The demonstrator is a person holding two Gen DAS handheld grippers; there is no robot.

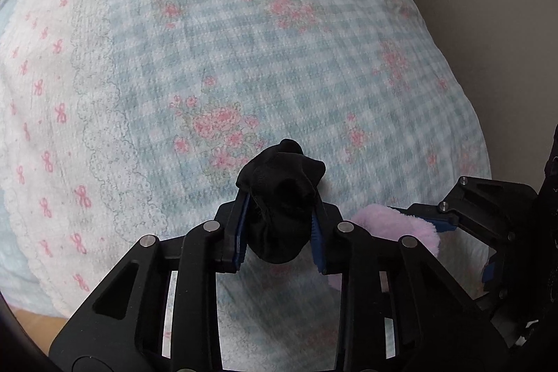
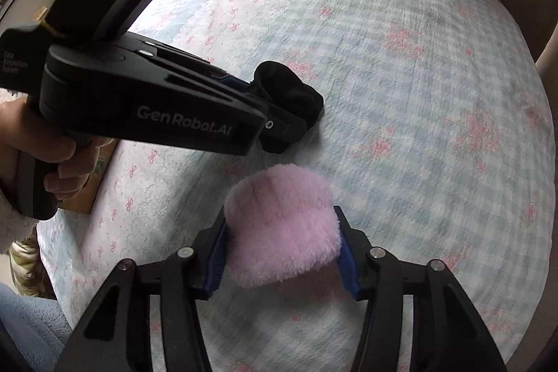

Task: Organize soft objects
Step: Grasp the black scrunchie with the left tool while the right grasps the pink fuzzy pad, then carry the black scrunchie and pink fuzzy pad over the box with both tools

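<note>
The left gripper (image 1: 280, 225) is clamped on a black sock (image 1: 279, 204), a bunched bundle that sits between its two blue pads and sticks out above them. The right gripper (image 2: 282, 253) is clamped on a pink fluffy sock (image 2: 282, 229), which fills the whole space between its blue pads. In the left wrist view the pink fluffy sock (image 1: 397, 225) shows just to the right of the left gripper, with the right gripper (image 1: 464, 225) holding it. In the right wrist view the left gripper (image 2: 279, 114) comes in from the left side with the black sock (image 2: 289, 93) at its tip, near the pink one but not touching it. On the side of its black body white letters read "GenRobot.AI", and a smaller label further back reads "Data Acquisition System". A hand (image 2: 45, 149) holds the handle of this tool, with a white fuzzy sleeve (image 2: 14, 229) at the wrist. Both socks are held just above a bed cover (image 1: 244, 40) with pale blue checks and pink flower bunches; on its left part there is a white band with small pink bows and a printed lace edge. Behind the bed, at the upper right, stands a beige headboard or wall (image 1: 488, 6); which one, I cannot tell.
</note>
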